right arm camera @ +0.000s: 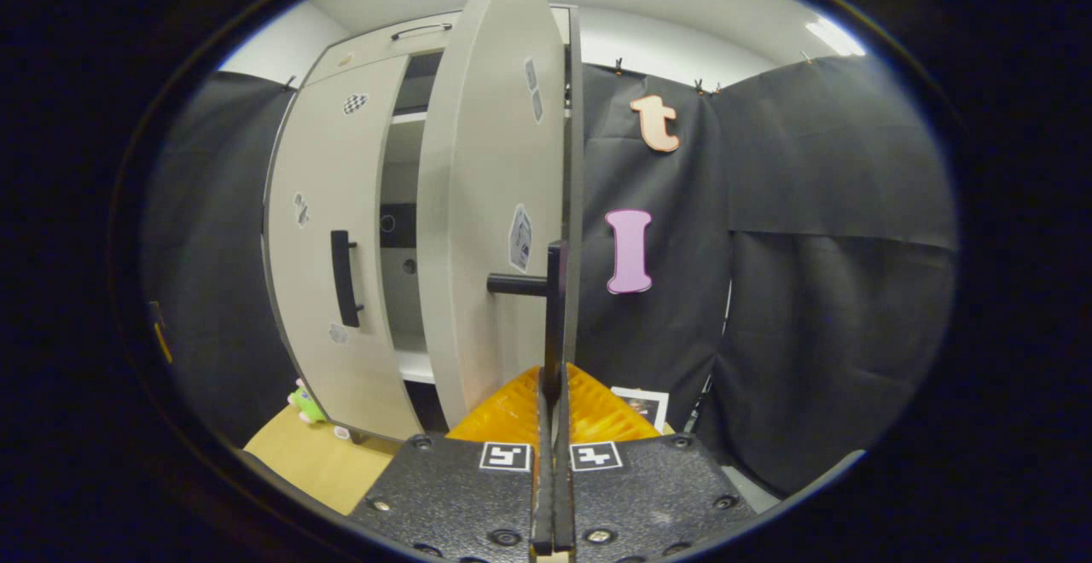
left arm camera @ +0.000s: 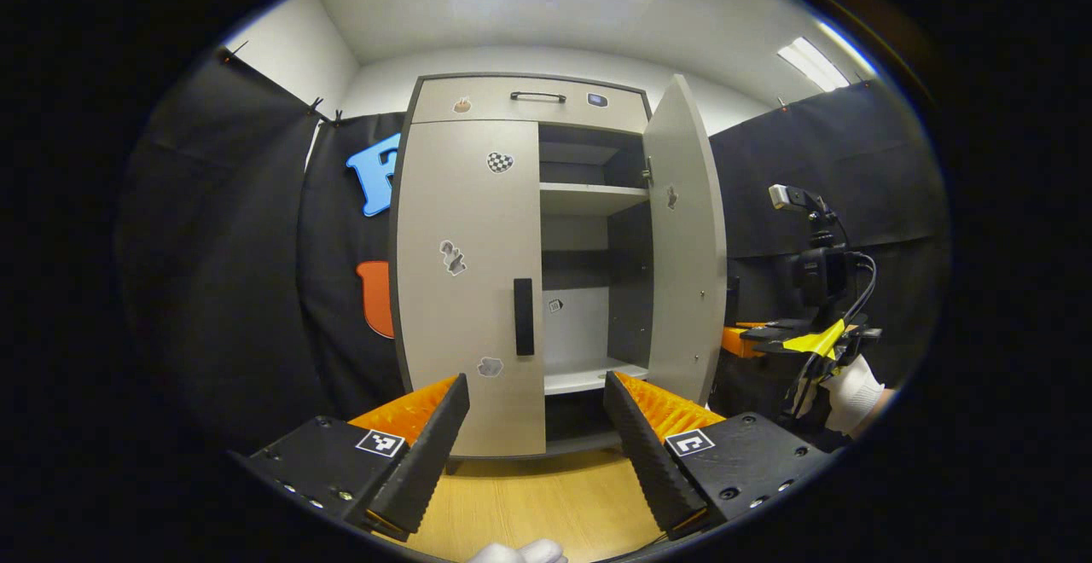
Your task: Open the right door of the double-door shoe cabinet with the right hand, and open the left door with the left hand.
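The grey shoe cabinet [left arm camera: 465, 230] stands straight ahead in the left gripper view. Its left door [left arm camera: 469, 290] is closed, with a black vertical handle [left arm camera: 524, 316] near its inner edge. My left gripper [left arm camera: 536, 382] is open, low in front of that handle and short of it. The right door [left arm camera: 687, 239] is swung wide, baring the shelves [left arm camera: 593, 198]. In the right gripper view this right door [right arm camera: 490, 205] is nearly edge-on, and my right gripper [right arm camera: 553, 388] is shut on its black handle [right arm camera: 554, 290]. The right gripper [left arm camera: 772, 337] and a gloved hand [left arm camera: 853, 392] also appear beyond the open door.
A drawer with a dark handle [left arm camera: 537, 96] tops the cabinet. Black cloth walls close in on both sides. The floor [left arm camera: 529, 503] is light wood. A small green toy [right arm camera: 300, 401] lies by the cabinet's left foot, and a white card [right arm camera: 641, 406] leans at the wall's base.
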A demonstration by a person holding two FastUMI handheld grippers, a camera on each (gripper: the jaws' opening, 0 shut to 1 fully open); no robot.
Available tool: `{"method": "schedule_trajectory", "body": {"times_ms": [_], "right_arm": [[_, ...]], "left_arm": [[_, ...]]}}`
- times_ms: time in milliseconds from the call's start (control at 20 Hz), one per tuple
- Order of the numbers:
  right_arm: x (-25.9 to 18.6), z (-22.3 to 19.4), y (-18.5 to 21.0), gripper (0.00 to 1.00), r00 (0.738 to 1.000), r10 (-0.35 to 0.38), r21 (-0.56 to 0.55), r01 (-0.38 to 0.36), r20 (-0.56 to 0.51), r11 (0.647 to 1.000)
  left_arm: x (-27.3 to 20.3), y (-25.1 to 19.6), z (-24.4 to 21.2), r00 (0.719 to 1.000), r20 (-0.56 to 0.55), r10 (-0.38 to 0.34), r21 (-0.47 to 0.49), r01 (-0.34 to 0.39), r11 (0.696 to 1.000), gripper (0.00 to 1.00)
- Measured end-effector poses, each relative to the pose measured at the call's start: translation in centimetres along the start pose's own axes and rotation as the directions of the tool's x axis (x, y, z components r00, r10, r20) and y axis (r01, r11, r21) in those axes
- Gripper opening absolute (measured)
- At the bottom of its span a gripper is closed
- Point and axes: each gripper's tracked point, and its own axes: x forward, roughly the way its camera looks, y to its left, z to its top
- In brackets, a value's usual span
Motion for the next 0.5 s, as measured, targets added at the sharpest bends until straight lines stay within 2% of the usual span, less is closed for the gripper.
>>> {"method": "schedule_trajectory", "body": {"times_ms": [200,500], "right_arm": [[0.3,0.1,-2.3,0.04,1.000,0.009,0.021,-0.009,0.004,1.000],[1.0,0.1,-5.2,0.04,0.998,0.068,0.009,-0.068,0.004,0.998]], "left_arm": [[0.9,-1.4,-0.2,1.000,-0.001,-0.020,0.001,0.020,1.000,0.95],[4.0,-4.0,-0.4,1.000,-0.017,-0.026,-0.019,0.025,0.999,0.95]]}}
